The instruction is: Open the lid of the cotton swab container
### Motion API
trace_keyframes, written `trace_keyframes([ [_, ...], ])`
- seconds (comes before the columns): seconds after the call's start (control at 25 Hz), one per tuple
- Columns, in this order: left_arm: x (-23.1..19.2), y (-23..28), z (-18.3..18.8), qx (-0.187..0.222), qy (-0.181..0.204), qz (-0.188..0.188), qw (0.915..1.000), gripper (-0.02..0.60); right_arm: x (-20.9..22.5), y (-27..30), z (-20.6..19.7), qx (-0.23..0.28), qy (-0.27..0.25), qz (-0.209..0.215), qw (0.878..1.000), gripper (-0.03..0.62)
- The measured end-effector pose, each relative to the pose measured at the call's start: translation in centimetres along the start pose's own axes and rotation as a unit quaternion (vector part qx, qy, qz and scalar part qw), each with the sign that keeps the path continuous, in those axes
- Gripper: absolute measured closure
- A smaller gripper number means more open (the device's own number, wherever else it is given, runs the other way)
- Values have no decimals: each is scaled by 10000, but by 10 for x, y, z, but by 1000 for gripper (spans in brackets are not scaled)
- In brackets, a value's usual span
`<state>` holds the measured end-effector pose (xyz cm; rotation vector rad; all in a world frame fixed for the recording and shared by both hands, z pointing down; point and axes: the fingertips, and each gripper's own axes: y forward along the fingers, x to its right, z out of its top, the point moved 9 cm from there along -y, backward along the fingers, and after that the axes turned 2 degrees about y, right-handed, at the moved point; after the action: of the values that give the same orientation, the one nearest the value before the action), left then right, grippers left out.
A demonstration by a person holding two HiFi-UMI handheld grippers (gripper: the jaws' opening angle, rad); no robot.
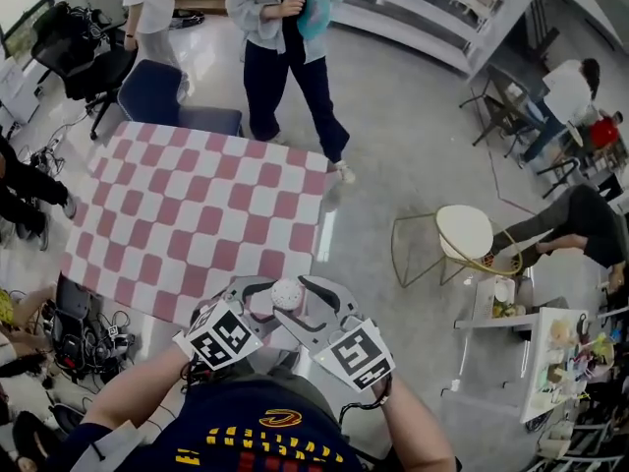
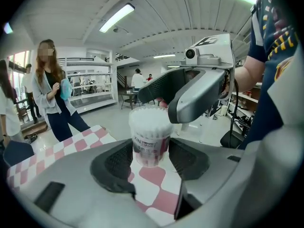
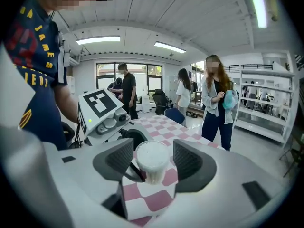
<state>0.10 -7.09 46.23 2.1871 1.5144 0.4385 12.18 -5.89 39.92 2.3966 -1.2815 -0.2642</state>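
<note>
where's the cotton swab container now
Bottom centre of the head view: the cotton swab container is held by the left gripper above the near edge of the checkered table, with the open right gripper straddling its top.

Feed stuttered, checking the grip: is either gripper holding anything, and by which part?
The left gripper holds the cotton swab container by its lower body; the right gripper has its jaws open around its top, clear of it.

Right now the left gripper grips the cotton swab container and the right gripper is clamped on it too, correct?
Not quite. The left gripper does grip the cotton swab container, but the right gripper is open around it, not clamped: the right gripper view shows a gap on either side.
</note>
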Motion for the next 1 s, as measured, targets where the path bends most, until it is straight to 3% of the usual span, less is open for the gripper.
trace_keyframes([
  [0.24, -4, -6, 10, -97, 213, 75, 9997, 341, 3, 2, 3, -229, -226, 3, 9995, 354],
  [0.6, -7, -10, 16, 2, 296, 49, 9995, 340, 5, 3, 7, -153, -95, 23, 9998, 355],
  [1.0, -6, -10, 23, 189, 289, -52, 9994, 341, 24, -8, 2, -29, 1102, 267, 9935, 355],
])
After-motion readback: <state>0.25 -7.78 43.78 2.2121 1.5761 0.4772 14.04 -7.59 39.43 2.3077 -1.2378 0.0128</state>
